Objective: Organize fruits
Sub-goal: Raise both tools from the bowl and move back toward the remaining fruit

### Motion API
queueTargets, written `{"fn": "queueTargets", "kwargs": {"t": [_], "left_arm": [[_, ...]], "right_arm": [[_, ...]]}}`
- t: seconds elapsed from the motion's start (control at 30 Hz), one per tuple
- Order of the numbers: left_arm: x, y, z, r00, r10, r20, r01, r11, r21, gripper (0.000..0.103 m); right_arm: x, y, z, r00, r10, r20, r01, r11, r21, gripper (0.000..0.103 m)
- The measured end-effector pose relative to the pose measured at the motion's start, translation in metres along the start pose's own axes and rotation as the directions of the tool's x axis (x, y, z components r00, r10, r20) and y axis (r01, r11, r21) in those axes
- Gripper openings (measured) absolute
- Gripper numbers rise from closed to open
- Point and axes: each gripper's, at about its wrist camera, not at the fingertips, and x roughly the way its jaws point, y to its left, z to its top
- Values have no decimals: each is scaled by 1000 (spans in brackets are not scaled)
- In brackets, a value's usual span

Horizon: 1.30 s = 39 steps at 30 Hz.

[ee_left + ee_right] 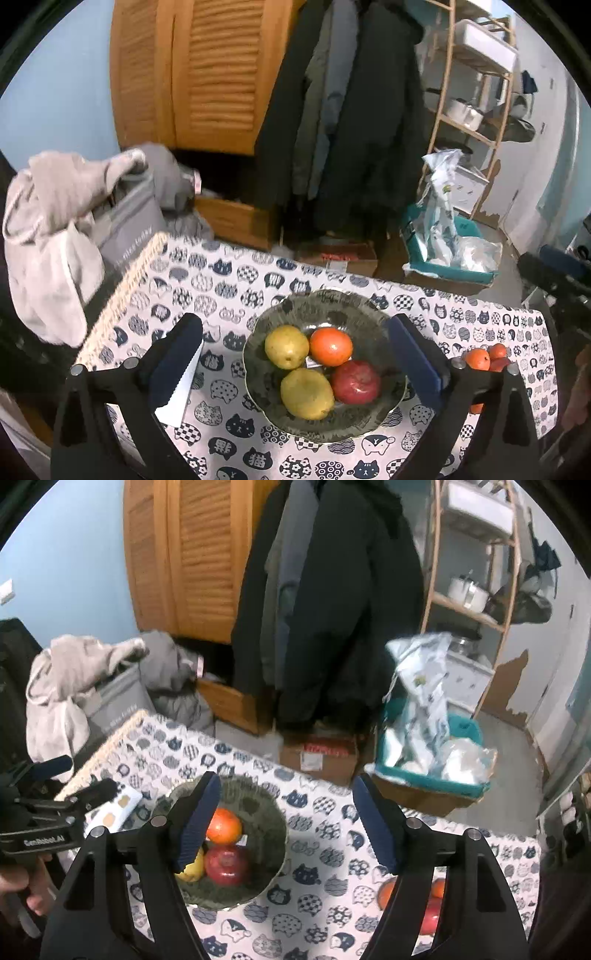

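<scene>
A dark glass bowl (369,317) stands on the cat-print tablecloth (229,280). It holds two yellow pears (286,346), an orange (331,346) and a red apple (355,381). My left gripper (295,365) is open and empty, its fingers on either side of the bowl above it. More oranges and red fruit (485,357) lie on the cloth at the right. In the right wrist view the bowl (273,823) is at lower left, and loose fruit (430,904) lies behind the right finger. My right gripper (286,825) is open and empty.
A wicker tray edge (122,299) and a white card (181,391) lie left of the bowl. Beyond the table are a grey bag with clothes (122,218), a wooden cabinet (192,74), hanging coats (351,110), a teal bin (447,254) and shelves.
</scene>
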Motion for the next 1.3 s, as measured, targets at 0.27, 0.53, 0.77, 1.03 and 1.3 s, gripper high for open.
{"fn": "queueTargets", "kwargs": {"t": [0.27, 0.53, 0.77, 1.03, 1.3], "left_arm": [[-40, -22, 10, 995, -43, 89, 40, 999, 28, 102], [-73, -50, 18, 982, -73, 175, 61, 995, 73, 103], [-82, -75, 20, 975, -102, 197, 81, 990, 111, 103], [-80, -108, 18, 973, -132, 190, 102, 982, 161, 103], [-79, -140, 15, 970, -171, 175, 133, 969, 210, 103]], "right_arm": [[-66, -19, -3, 993, -30, 118, 28, 999, 19, 82], [-119, -42, -17, 972, -67, 224, 58, 997, 49, 87], [-145, -66, -30, 960, -115, 255, 96, 991, 88, 87], [-156, -99, -46, 955, -166, 244, 134, 981, 144, 87], [-167, -126, -60, 948, -219, 230, 176, 965, 193, 87]]}}
